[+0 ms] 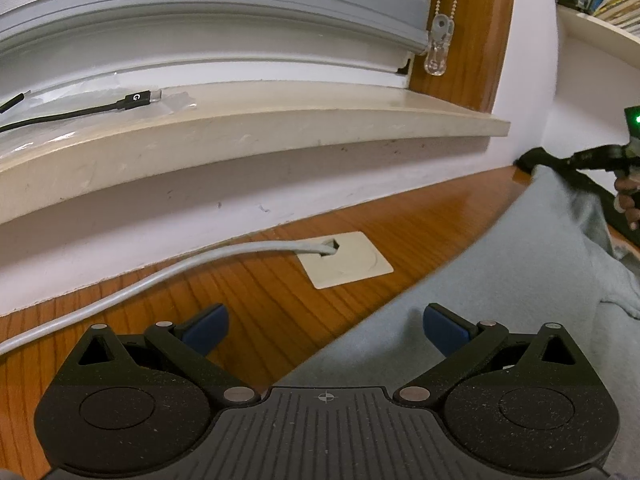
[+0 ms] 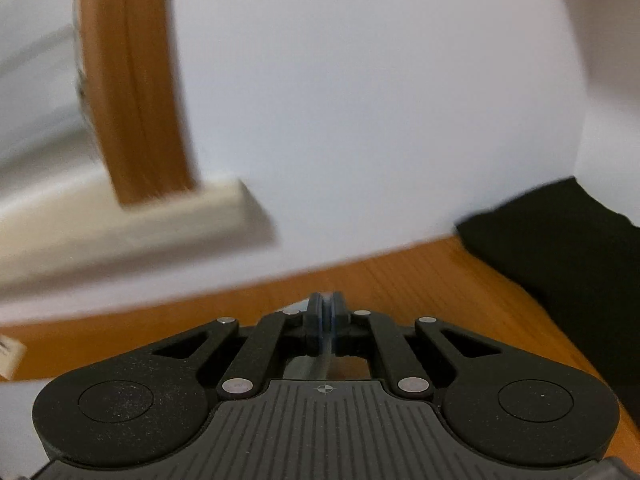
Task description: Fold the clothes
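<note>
Right gripper clenched on the grey cloth edge, left gripper released above the desk.

Left view: left gripper has jaws wide apart, holding nothing; the grey cloth lies on the desk beside a white cable. Right view: right gripper pinches only a thin edge, which may slip; the black cloth is near and could be dragged.

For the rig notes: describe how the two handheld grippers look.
The left gripper and the right gripper match: speckled black plastic bodies, ribbed centre plate with a crosshair mark, round side discs, silver pivot pins, and blue finger pads. No sleeve shows.
</note>
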The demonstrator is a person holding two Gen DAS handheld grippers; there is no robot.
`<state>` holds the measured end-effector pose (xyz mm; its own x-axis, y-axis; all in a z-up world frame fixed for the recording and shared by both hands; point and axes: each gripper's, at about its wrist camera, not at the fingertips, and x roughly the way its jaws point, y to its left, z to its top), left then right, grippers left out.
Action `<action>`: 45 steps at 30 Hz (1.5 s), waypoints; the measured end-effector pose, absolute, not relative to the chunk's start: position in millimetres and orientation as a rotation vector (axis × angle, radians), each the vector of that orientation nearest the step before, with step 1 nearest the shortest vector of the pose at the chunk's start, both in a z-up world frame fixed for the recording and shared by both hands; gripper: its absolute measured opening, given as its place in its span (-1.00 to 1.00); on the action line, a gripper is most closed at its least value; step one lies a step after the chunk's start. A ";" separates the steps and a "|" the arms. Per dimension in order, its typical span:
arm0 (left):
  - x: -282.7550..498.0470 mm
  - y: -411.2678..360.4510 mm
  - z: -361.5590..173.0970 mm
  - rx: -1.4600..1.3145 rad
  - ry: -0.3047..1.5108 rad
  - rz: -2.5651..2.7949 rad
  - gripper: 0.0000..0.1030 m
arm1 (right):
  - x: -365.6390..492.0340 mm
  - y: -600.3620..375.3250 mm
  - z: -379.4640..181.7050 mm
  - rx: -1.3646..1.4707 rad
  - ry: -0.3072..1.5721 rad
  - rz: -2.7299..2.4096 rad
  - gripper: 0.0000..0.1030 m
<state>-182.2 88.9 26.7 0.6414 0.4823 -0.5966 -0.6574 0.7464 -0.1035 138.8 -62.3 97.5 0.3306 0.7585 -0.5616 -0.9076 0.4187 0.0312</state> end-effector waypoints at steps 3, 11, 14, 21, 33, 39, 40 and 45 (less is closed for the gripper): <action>-181.7 89.0 26.3 -0.325 0.581 0.664 1.00 | 146.5 -61.9 96.2 -0.268 0.556 1.115 -0.92; -180.4 89.3 25.2 -0.321 0.591 0.667 1.00 | 148.7 -67.6 99.4 -0.303 0.677 1.266 -0.28; -180.7 90.0 24.8 -0.322 0.592 0.668 1.00 | 144.1 -57.8 84.9 -0.367 0.725 1.287 -0.15; -183.6 93.1 24.5 -0.338 0.583 0.677 1.00 | 140.6 -34.5 74.5 -0.327 0.723 1.335 -0.91; -186.2 97.9 24.4 -0.342 0.583 0.696 1.00 | 141.4 -29.9 72.0 -0.383 0.579 1.188 -0.85; -185.6 99.4 24.1 -0.338 0.588 0.692 1.00 | 139.2 -56.6 85.1 -0.307 0.586 1.253 -0.21; -185.6 99.7 24.0 -0.338 0.590 0.690 1.00 | 137.9 -57.5 83.7 -0.325 0.609 1.270 -0.08; -186.0 100.5 23.6 -0.341 0.592 0.688 1.00 | 124.9 -46.9 63.1 -0.447 0.690 1.285 -0.06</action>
<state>-186.0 100.5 23.6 0.6192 0.4919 -0.6121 -0.6784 0.7276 -0.1015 124.9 -46.9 63.1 0.1272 0.7152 -0.6873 -0.9681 0.2403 0.0709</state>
